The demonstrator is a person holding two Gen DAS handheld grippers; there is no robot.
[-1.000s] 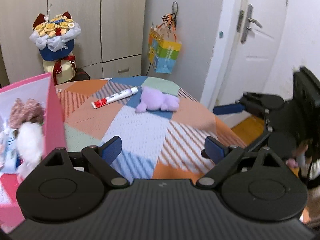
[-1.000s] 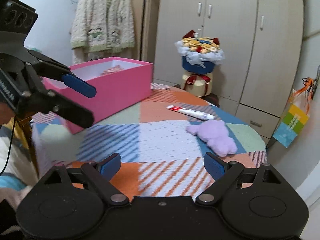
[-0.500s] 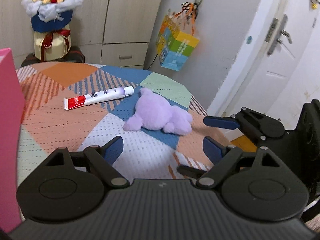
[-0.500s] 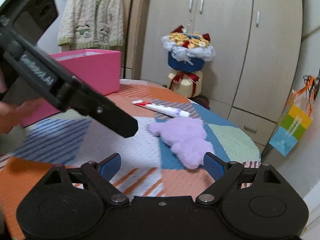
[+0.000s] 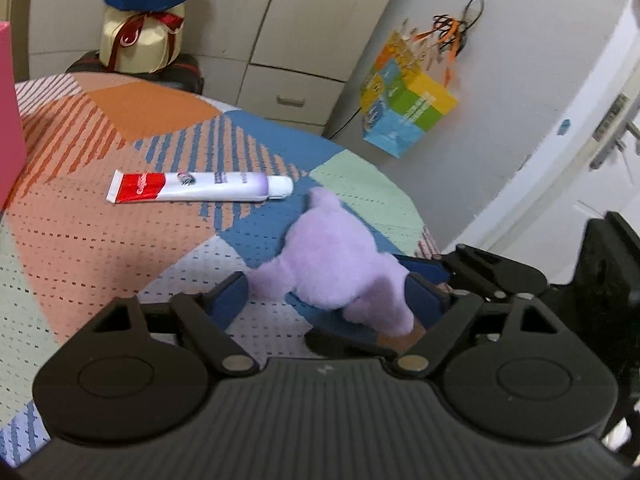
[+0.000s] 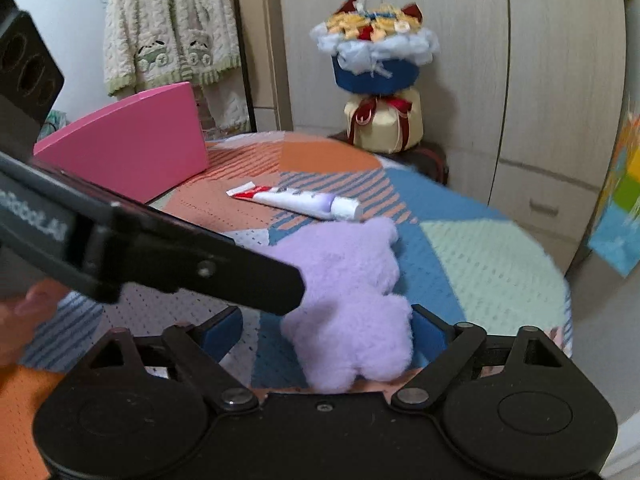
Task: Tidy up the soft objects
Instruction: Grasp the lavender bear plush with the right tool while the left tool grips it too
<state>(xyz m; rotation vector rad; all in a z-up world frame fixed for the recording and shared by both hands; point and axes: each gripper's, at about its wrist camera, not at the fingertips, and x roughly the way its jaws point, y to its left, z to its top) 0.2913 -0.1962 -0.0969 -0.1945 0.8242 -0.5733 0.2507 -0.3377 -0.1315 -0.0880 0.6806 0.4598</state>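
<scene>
1. Purple plush toy (image 5: 336, 264) lies flat on the patchwork tablecloth (image 5: 80, 248), near the table's right-hand edge in the left wrist view. Shape is lumpy w/ stubby limbs; face not readable.
2. Long axis: in the left wrist view it runs from a narrow nub at upper left, beside the tube cap, down-right toward the cameras. In the right wrist view (image 6: 352, 300) the same axis runs from far end near the tube down to the near end at the gripper base.
3. Left gripper (image 5: 324, 304) straddles the toy's near end. Its jaws have just been closing and stand partly apart; the left pad (image 5: 230, 300) sits at a stubby limb, the right pad is at the toy's flank. Can't tell if they press yet.
4. Right gripper (image 6: 326, 330) straddles the toy from the other side, jaws wide, narrowing a bit lately. The right pad (image 6: 428, 332) is touching or nearly touching the fluff; the left pad is clear of it.
5. Toothpaste tube (image 5: 200, 186), red and white, lies just beyond the toy, cap end nearest it, roughly crosswise to the toy's axis.
6. Pink box (image 6: 132, 148) stands farther off at the table's left.
7. Flower bouquet (image 6: 376, 76) sits behind the table by the wardrobe (image 6: 560, 80).
</scene>
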